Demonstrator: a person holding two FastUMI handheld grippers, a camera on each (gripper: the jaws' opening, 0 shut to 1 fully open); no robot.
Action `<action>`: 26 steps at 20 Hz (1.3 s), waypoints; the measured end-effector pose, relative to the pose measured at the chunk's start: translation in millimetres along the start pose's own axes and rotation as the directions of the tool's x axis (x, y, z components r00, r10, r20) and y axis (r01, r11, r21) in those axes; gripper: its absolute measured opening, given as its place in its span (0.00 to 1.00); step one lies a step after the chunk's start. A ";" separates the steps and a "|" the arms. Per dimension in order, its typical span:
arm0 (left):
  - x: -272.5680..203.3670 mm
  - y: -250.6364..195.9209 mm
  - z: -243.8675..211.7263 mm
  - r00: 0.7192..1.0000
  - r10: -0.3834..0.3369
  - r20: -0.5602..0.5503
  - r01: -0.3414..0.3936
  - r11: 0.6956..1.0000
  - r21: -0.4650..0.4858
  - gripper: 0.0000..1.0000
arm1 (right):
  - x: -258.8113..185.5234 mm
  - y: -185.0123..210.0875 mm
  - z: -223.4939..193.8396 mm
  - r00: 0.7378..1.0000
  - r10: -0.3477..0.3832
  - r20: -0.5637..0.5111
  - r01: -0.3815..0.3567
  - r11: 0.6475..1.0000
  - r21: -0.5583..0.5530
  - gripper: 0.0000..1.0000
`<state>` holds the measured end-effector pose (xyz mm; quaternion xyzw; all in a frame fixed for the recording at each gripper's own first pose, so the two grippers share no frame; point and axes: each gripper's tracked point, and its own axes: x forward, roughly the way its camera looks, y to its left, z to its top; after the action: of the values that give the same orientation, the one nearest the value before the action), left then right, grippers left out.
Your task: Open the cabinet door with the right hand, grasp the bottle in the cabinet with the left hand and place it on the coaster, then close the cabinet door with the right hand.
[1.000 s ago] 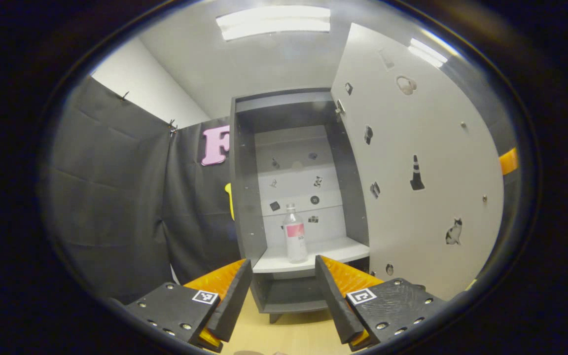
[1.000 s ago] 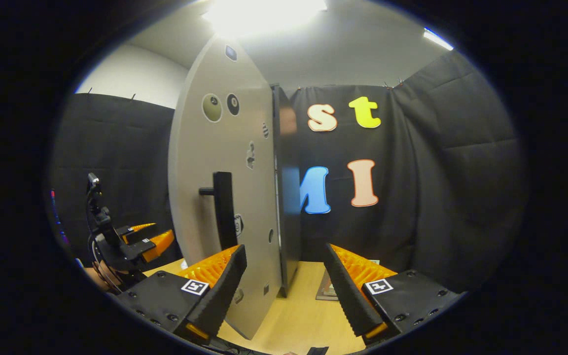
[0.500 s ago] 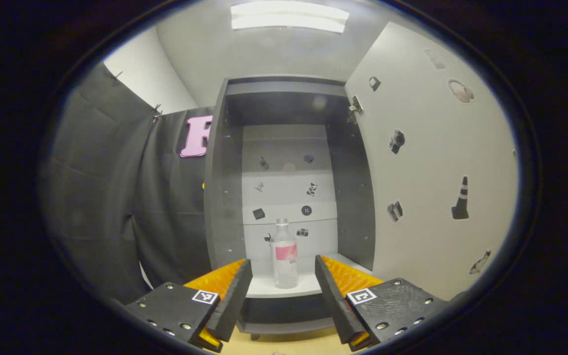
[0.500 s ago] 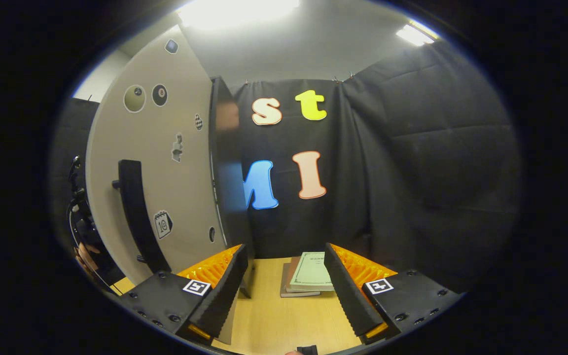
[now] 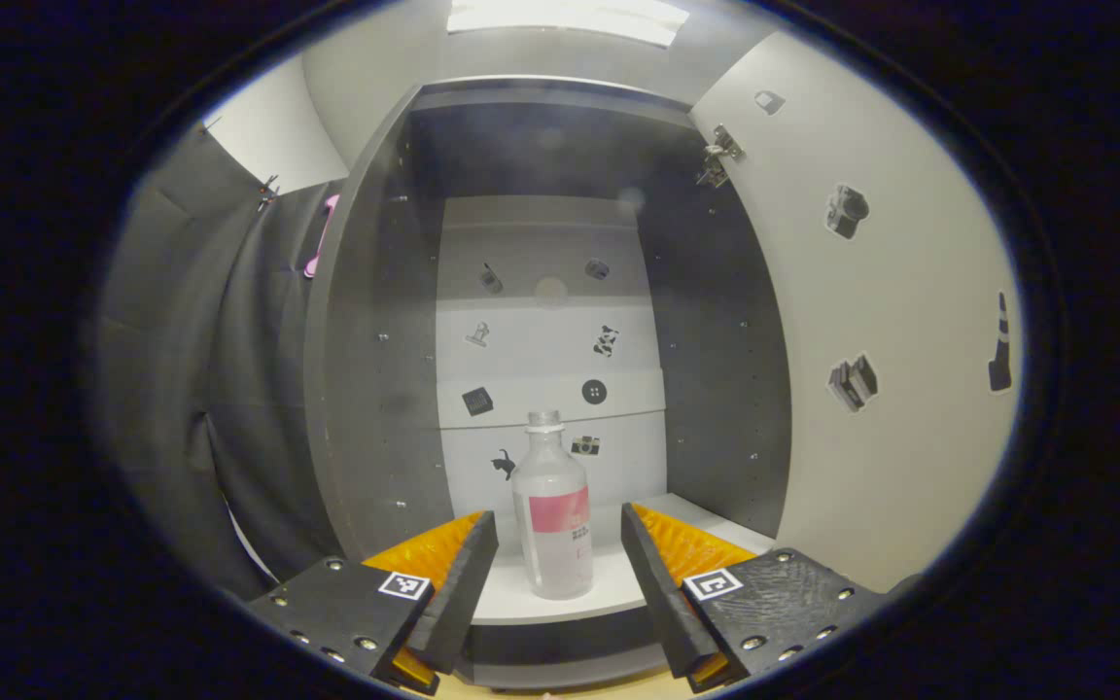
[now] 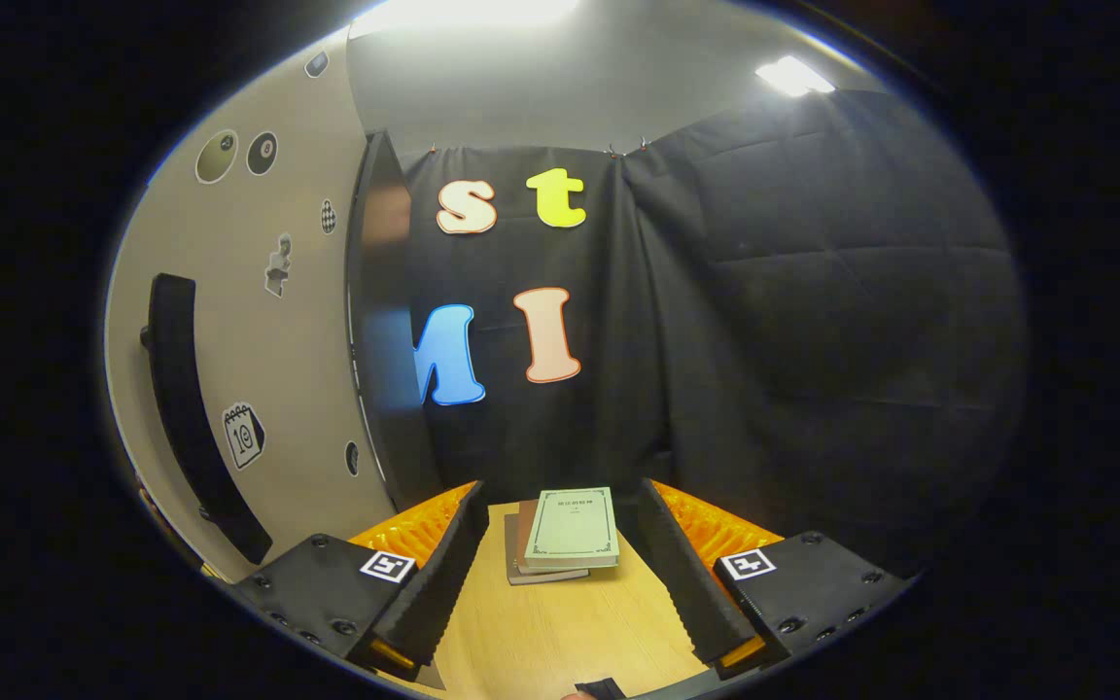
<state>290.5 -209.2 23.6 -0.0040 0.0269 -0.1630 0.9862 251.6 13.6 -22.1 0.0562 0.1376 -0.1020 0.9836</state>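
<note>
Bottle [image 5: 553, 515] upright on cabinet shelf [image 5: 599, 593], judged light, smooth, slippery; best gripped at labelled waist by left claw [image 5: 556, 559], held open.

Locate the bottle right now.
Left gripper view: the bottle stands upright on the cabinet shelf, centred between the open left gripper jaws, untouched.

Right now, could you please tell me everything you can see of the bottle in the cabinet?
The bottle looks like clear or frosted plastic, with a short ribbed neck and a pale cap at the top. A pink band with a white part below it wraps its middle. It stands upright on the white shelf inside the open cabinet, near the shelf's front edge. Nothing else touches it: the left gripper is open, its fingers on either side of the bottle but short of it.
</note>
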 end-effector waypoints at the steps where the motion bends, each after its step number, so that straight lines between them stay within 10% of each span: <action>1: 5.4 0.8 -3.3 1.000 -0.009 -0.006 0.009 1.000 -0.003 0.77 | 0.3 -0.5 -1.5 1.000 -0.016 -0.002 0.016 1.000 0.002 0.98; 17: 92.6 7.5 -66.6 0.994 -0.051 -0.095 0.047 0.998 -0.045 0.79 | 2.1 -4.2 -22.2 0.988 -0.147 -0.051 0.145 0.988 -0.043 0.98; 26: 62.7 19.7 -57.0 0.997 -0.009 -0.075 0.002 0.996 -0.090 0.72 | 2.2 -9.6 -19.4 0.994 -0.099 -0.055 0.098 0.995 -0.024 0.98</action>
<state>353.0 -210.7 -37.0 -0.0424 0.0712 -0.1645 0.9829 246.5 6.5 -42.0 0.0419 0.1690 -0.1471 0.9737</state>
